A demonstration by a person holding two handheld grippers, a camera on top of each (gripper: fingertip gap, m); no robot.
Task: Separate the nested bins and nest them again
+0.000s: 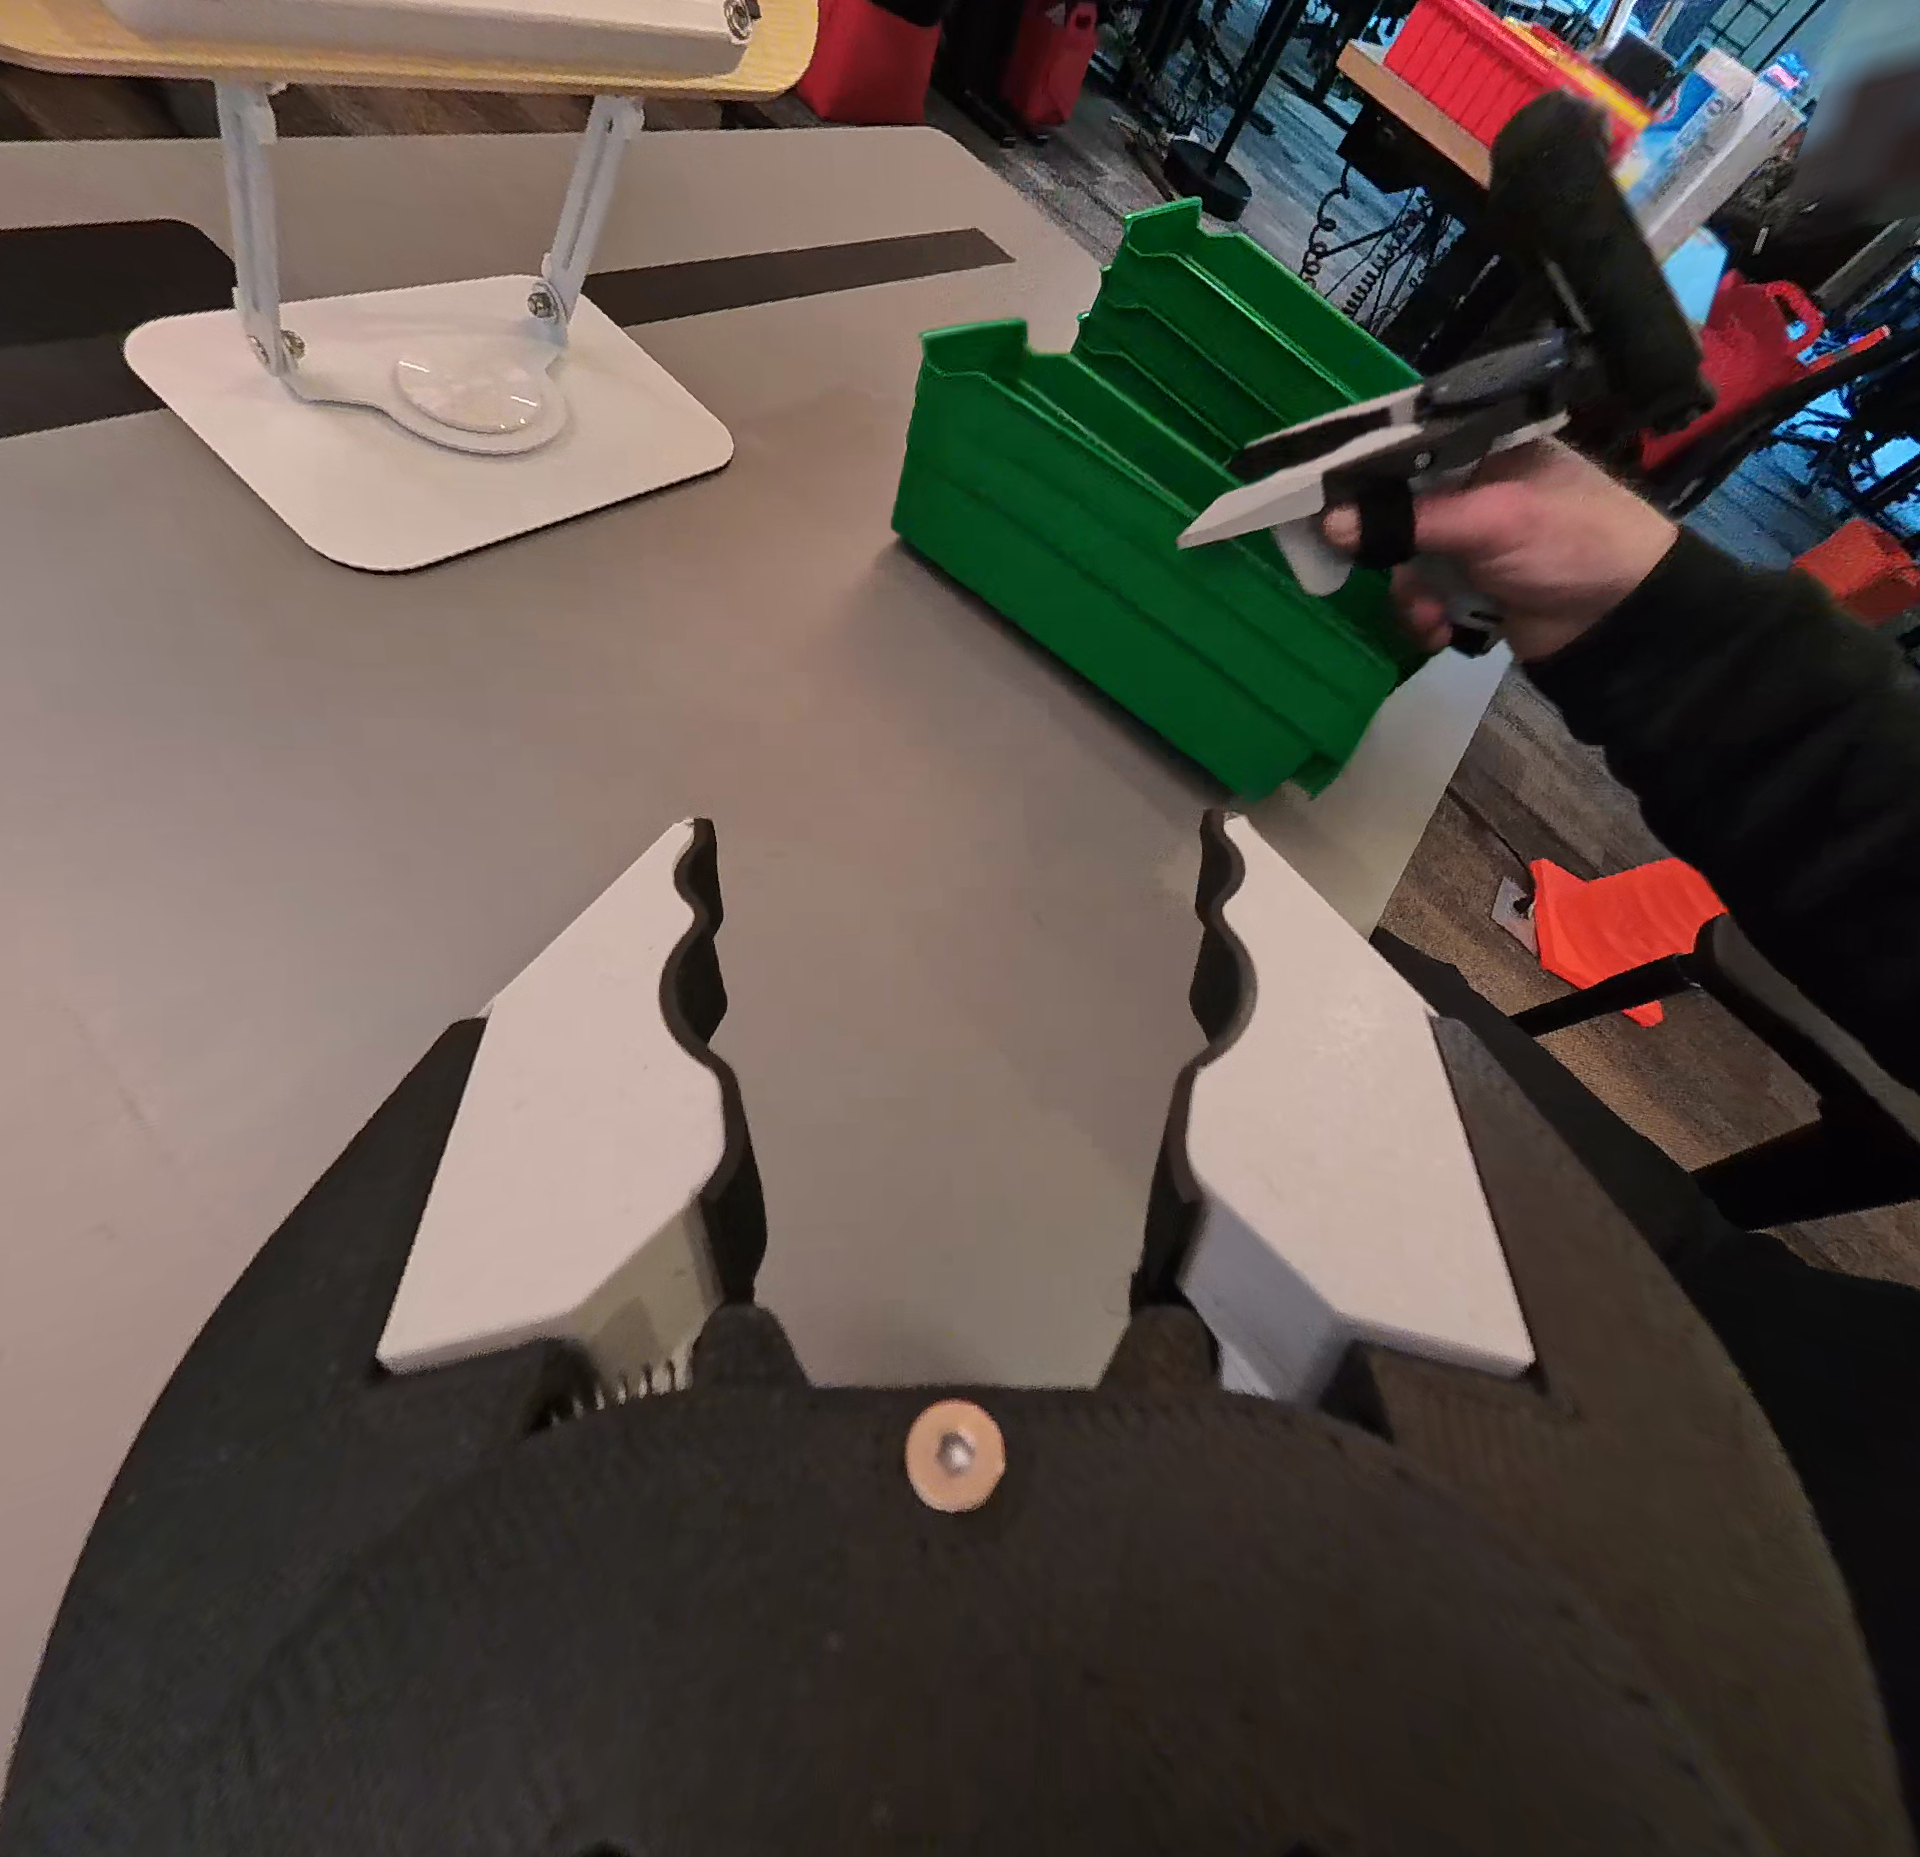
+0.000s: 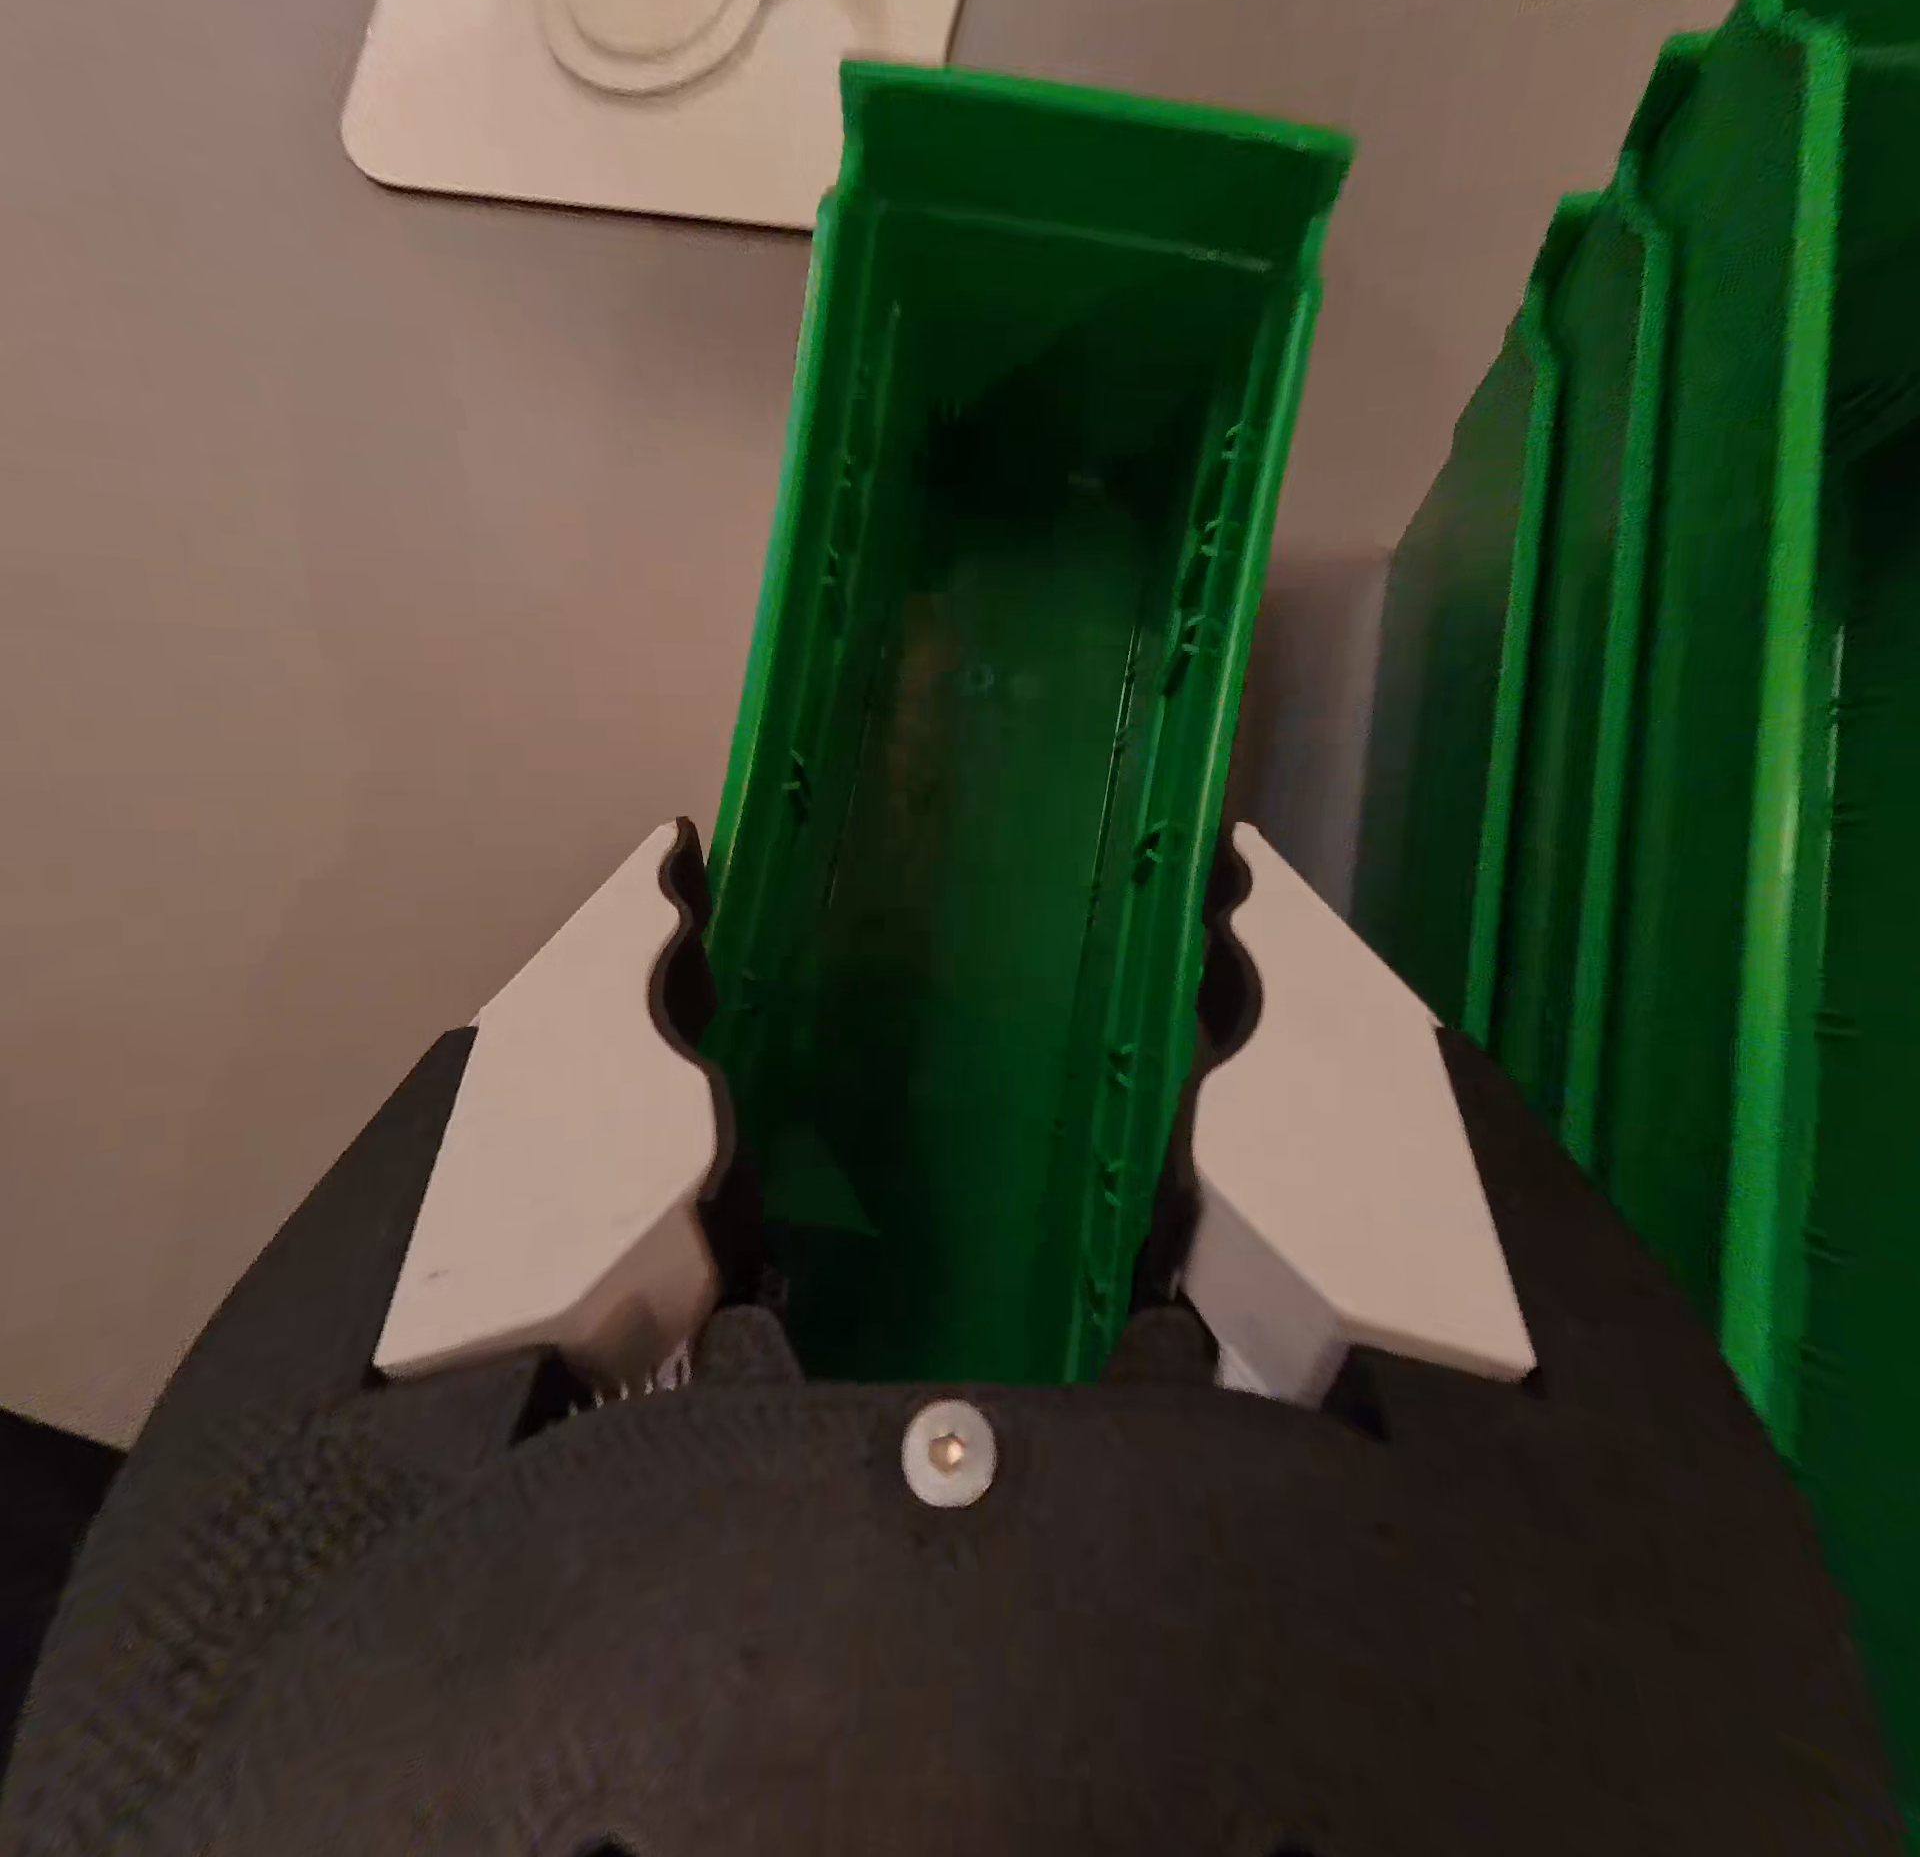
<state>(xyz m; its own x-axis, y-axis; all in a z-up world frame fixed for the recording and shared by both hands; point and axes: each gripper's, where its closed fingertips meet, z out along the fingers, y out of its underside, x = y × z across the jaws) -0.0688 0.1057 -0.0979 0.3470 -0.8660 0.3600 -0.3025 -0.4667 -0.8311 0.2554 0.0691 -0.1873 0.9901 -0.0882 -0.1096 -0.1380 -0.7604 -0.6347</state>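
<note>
Right wrist view: right gripper (image 2: 956, 976) clamps a bin (image 2: 1039, 560); lift it straight, clear of the stack (image 2: 1714, 768), while the left gripper (image 1: 956, 976) gapes empty.

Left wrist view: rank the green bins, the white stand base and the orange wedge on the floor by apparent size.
1. Green bins, largest.
2. White stand base, close behind; its flat shape makes this unsure.
3. Orange wedge, smallest, though it lies lower, on the floor.

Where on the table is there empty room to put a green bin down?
The widest bare patch of the grey table lies in front of the left gripper, between the white stand base and the stack of green bins. It is crowded at the right edge, where the right gripper holds a narrow green bin beside the stack.
</note>
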